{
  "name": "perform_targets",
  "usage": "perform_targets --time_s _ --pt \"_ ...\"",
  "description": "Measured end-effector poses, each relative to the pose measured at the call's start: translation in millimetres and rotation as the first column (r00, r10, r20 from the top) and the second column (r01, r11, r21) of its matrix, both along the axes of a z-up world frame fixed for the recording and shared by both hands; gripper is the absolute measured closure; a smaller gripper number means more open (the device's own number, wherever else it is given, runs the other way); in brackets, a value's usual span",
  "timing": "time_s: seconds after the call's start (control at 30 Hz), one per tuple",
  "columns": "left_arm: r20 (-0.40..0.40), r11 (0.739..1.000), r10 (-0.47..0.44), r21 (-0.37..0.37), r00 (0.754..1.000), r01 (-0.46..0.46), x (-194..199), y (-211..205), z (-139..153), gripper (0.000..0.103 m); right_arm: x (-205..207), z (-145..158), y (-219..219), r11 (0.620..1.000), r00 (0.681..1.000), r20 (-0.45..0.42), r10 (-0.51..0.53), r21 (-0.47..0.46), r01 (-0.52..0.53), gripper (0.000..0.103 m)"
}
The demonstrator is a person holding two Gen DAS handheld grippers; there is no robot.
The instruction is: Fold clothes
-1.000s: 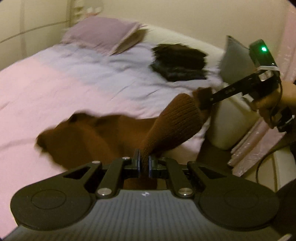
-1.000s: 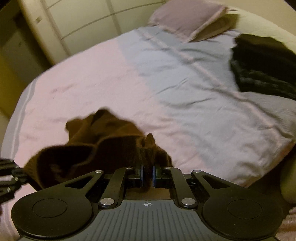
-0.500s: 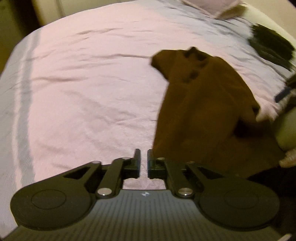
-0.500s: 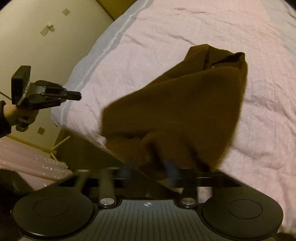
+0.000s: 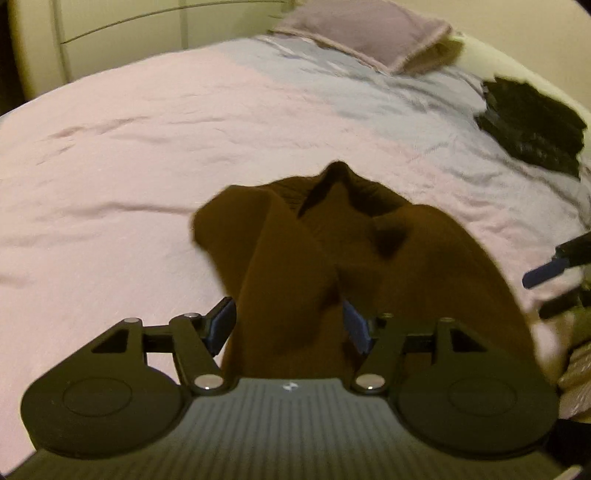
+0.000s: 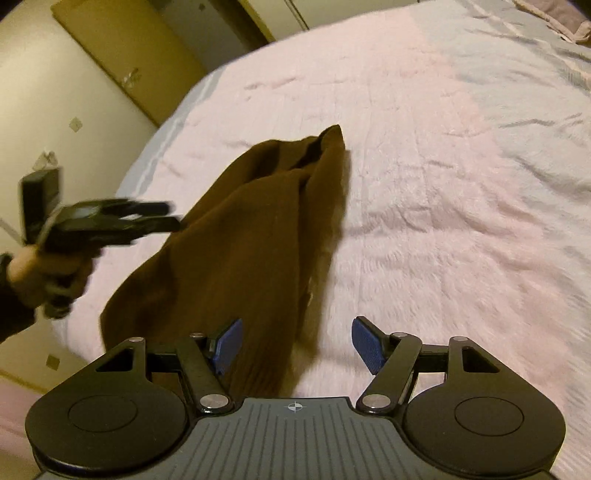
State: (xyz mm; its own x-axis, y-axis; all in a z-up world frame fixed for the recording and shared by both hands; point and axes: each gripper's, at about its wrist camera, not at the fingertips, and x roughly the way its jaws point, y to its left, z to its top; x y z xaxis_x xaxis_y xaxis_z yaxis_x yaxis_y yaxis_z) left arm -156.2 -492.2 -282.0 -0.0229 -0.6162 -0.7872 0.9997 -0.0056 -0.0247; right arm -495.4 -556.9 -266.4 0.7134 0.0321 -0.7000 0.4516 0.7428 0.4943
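Observation:
A brown knit garment (image 5: 332,251) lies bunched on the pink bedspread (image 5: 129,177), its near end hanging over the bed's edge. It also shows in the right wrist view (image 6: 251,236). My left gripper (image 5: 290,325) is open, with the garment's near end between its blue pads, loose. My right gripper (image 6: 295,345) is open, its left pad (image 6: 227,345) over the garment's near end. The left gripper shows in the right wrist view (image 6: 162,218), left of the garment. The right gripper's fingers (image 5: 546,273) show at the right edge of the left wrist view.
A pile of dark clothes (image 5: 532,125) lies at the bed's far right. A lilac pillow (image 5: 365,33) lies at the head of the bed. A pale wall (image 6: 55,110) and a brown panel (image 6: 125,48) stand beyond the bed's left side.
Both grippers, shut on the garment a second ago, have opened and let it drop. The garment now lies spread along the bed instead of hanging between the grippers.

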Motion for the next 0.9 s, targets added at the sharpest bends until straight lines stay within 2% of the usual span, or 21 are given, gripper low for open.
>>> perform_targets --time_s 0.07,0.1,0.13,0.27,0.37,0.47,0.57,0.67,0.7,0.77,0.87,0.9 --pt "0.013 0.999 -0.033 0.039 0.999 0.032 3.3 -19.8 -20.6 0.07 5.9 -14.0 3.6 1.0 0.999 0.028 -0.019 -0.016 0.019 0.034" --pt "0.012 0.998 -0.049 0.041 0.999 0.048 4.7 -21.3 -26.4 0.093 6.2 -18.9 4.2 0.999 0.999 0.04 -0.03 -0.02 0.031 0.034" --pt "0.014 0.997 -0.067 0.026 0.998 0.067 5.2 -19.0 -31.0 0.096 6.3 -22.9 6.1 0.999 0.997 0.057 -0.045 -0.024 0.046 0.034" --pt "0.084 0.992 -0.074 -0.093 0.994 0.082 6.9 14.2 -16.0 0.097 2.7 -36.0 9.4 0.995 0.988 0.113 -0.1 -0.013 0.102 0.034" --pt "0.114 0.987 0.011 -0.163 0.993 0.007 32.1 42.1 1.2 0.097 2.3 -41.9 14.3 0.993 0.983 0.14 -0.118 -0.004 0.12 0.034" --pt "0.149 0.976 0.088 -0.21 0.985 -0.056 66.2 71.8 14.7 0.097 11.5 -39.1 17.9 0.994 0.979 0.179 -0.093 -0.04 0.101 0.034" --pt "0.169 0.966 0.167 -0.227 0.971 -0.127 92.3 100.3 18.0 0.097 27.7 -32.2 19.0 0.994 0.973 0.222 -0.057 -0.082 0.077 0.034" --pt "0.1 0.96 0.238 -0.176 0.966 -0.218 114.7 126.5 6.6 0.096 52.0 -28.7 19.7 0.995 0.968 0.251 -0.008 -0.094 0.033 0.034" --pt "0.083 0.961 0.244 -0.152 0.966 -0.23 117.5 132.9 0.3 0.093 62.4 -29.4 21.6 0.995 0.969 0.246 0.009 -0.096 0.015 0.034" --pt "0.103 0.956 0.265 -0.159 0.959 -0.247 114.0 148.7 -6.2 0.085 86.6 -30.9 30.2 0.994 0.971 0.228 0.068 -0.103 -0.045 0.034" --pt "0.108 0.943 0.275 -0.225 0.955 -0.246 102.6 169.0 0.8 0.078 109.6 -28.3 52.1 0.982 0.963 0.23 0.143 -0.155 -0.109 0.034" --pt "0.102 0.938 0.268 -0.253 0.958 -0.236 95.1 173.0 6.2 0.067 111.4 -26.3 58.3 0.978 0.96 0.236 0.153 -0.174 -0.114 0.034"
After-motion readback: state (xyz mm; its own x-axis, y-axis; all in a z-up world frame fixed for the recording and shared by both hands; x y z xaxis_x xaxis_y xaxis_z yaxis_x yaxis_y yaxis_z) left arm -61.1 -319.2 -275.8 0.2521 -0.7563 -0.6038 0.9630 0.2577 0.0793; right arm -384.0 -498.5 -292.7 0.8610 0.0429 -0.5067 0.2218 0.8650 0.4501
